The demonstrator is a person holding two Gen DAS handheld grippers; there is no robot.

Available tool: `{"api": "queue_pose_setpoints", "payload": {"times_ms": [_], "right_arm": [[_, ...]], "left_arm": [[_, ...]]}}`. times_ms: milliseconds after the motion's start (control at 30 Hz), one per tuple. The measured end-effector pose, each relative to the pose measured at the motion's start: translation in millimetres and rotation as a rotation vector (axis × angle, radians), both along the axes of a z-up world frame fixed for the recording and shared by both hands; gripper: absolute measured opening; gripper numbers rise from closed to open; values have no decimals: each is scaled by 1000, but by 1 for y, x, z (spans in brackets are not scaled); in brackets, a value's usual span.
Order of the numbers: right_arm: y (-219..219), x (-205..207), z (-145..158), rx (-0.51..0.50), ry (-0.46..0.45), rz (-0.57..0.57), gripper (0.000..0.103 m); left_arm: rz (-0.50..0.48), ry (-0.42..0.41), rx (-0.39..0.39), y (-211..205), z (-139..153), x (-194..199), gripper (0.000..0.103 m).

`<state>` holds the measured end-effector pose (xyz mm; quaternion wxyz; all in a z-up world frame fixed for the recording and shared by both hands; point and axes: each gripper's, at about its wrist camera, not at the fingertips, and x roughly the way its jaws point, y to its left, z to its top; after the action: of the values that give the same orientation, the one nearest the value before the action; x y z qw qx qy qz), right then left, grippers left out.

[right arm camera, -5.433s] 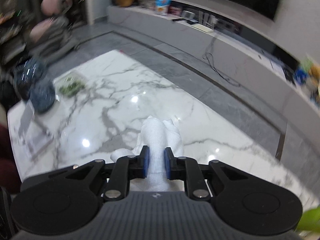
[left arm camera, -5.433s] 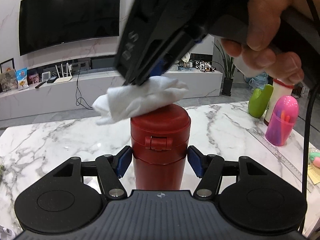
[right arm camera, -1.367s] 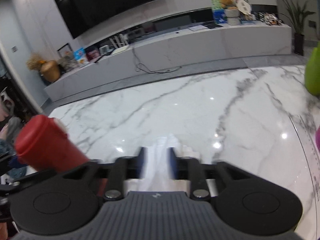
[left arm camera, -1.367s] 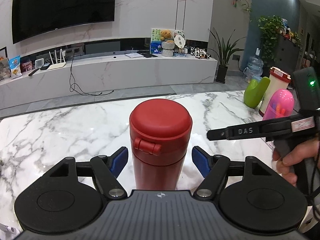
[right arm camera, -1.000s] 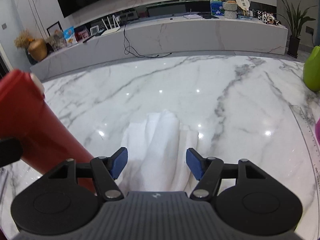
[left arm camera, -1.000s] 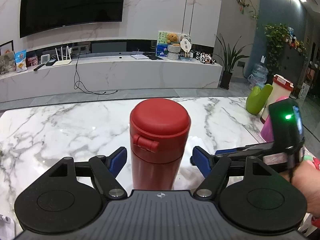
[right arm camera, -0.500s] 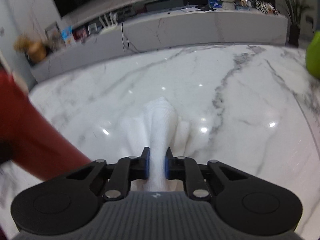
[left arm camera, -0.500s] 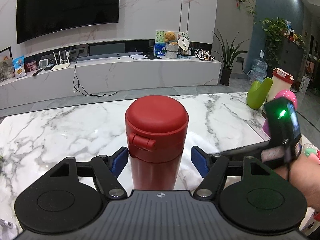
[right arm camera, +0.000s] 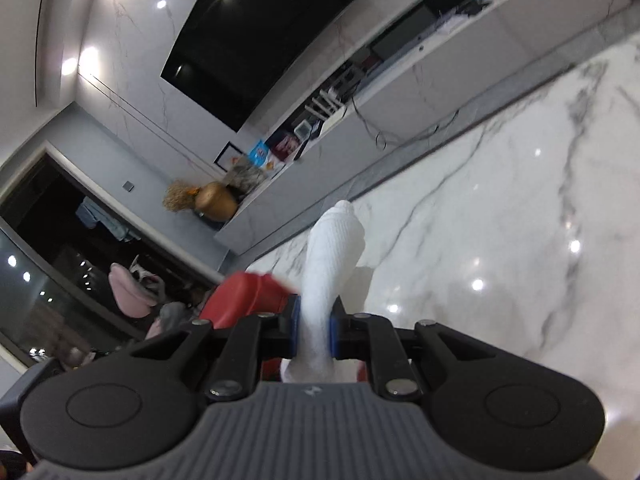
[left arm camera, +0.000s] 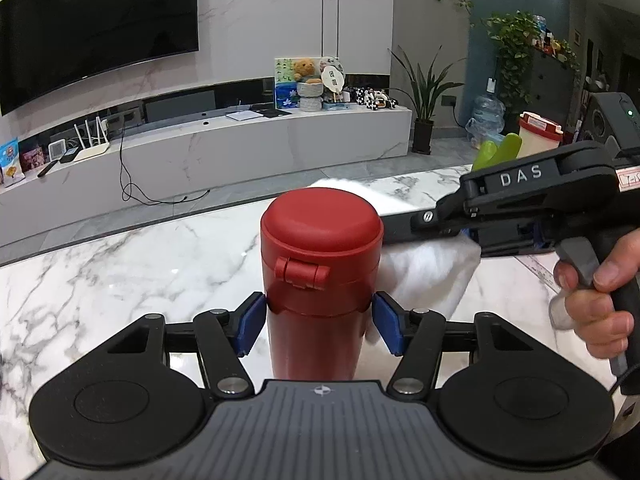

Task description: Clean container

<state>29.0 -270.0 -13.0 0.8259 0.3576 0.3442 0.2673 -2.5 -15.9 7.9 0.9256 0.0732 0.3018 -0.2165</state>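
Note:
A red flask (left arm camera: 320,256) with a closed flip lid stands upright on the marble table (left arm camera: 120,264). My left gripper (left arm camera: 320,322) is shut on its body just below the lid, both blue pads touching it. My right gripper (left arm camera: 424,236), held by a hand (left arm camera: 596,300), comes in from the right and is shut on a white cloth (left arm camera: 428,272). The cloth lies against the right side of the lid and upper body. In the right wrist view the cloth (right arm camera: 332,248) sticks up between the pads of my right gripper (right arm camera: 316,322), with the flask (right arm camera: 240,300) just left of it, blurred.
A green container (left arm camera: 496,152) and a white jar with a red lid (left arm camera: 538,136) stand at the table's far right behind the right gripper. A long TV cabinet (left arm camera: 240,152) runs beyond the table's far edge. Bare marble (right arm camera: 520,220) spreads to the left and ahead.
My left gripper has shut onto the flask. My right gripper shut on the cloth, lifted it off the table and brought it against the flask's right side.

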Motion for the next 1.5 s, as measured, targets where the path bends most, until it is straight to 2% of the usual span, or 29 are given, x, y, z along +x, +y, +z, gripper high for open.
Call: {"api": "queue_pose_setpoints", "payload": {"times_ms": [200,733,1033,1233,1367,1500], "right_arm": [[13,0,-9,-6,50,46,16],[50,19,-53,-243,193,117,16],[41,20,-43,-338,137,72,16],[29,28,-43,-534,133,14,16],[24,31,-55,-597,175,9,19],[19,30,-52,-672,160,-19,23]], "left_arm": [[22,23,-3,5,0,2,56],[22,44,-3,8,1,5,56],[33,51,-10,8,1,5,57],[41,46,-3,6,0,4,57],[49,48,-3,7,0,4,59],[52,41,-4,7,2,3,60]]}}
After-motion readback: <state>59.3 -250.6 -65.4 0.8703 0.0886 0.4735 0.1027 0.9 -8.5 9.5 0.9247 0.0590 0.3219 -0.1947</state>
